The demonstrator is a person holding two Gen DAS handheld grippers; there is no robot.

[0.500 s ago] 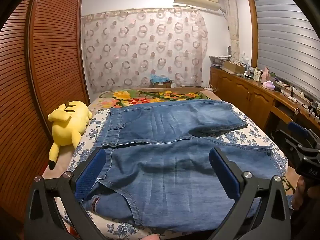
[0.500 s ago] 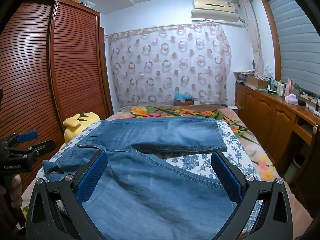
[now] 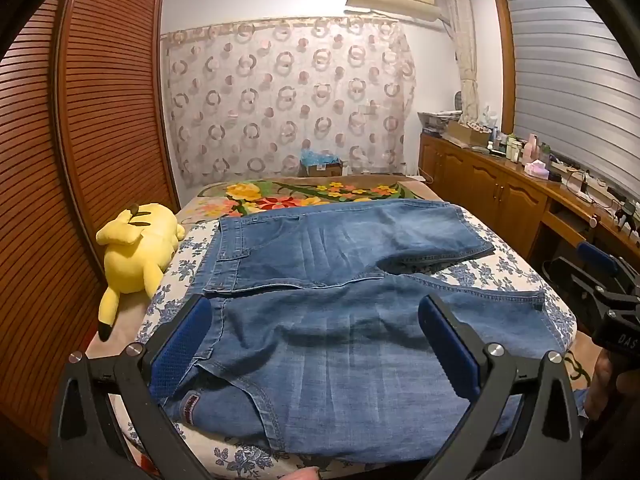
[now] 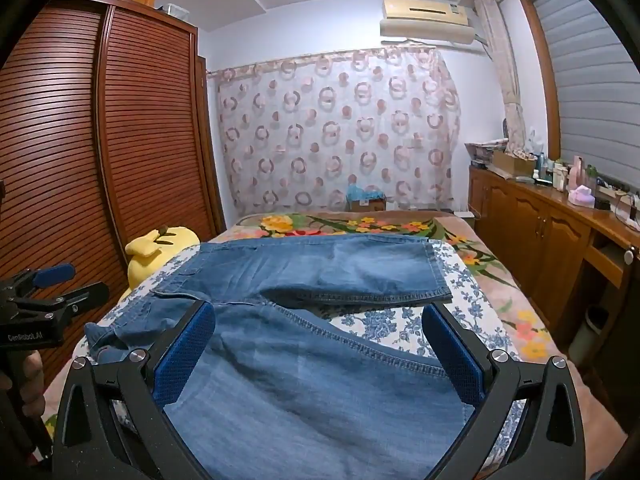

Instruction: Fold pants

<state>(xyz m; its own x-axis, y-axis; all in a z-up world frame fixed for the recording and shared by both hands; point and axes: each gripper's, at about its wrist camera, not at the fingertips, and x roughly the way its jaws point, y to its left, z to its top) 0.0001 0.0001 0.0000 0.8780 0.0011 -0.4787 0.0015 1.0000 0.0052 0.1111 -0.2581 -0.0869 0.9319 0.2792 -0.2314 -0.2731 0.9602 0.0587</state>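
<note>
Blue denim pants (image 3: 340, 320) lie spread flat on the bed, waistband to the left, both legs running right with a gap between them. My left gripper (image 3: 316, 344) hovers wide open above the near leg by the waist, nothing between its blue pads. The same pants (image 4: 320, 360) fill the right wrist view; my right gripper (image 4: 320, 356) stands wide open over the near leg's lower part, pads apart from the cloth. The right gripper (image 3: 600, 280) shows at the left view's right edge, and the left gripper (image 4: 48, 292) shows at the right view's left edge.
A yellow plush toy (image 3: 136, 252) lies at the bed's left side beside the waistband. The floral bedsheet (image 3: 480, 276) shows under the pants. A slatted wooden wardrobe (image 3: 100, 140) stands left, a wooden cabinet (image 3: 500, 196) with bottles runs along the right.
</note>
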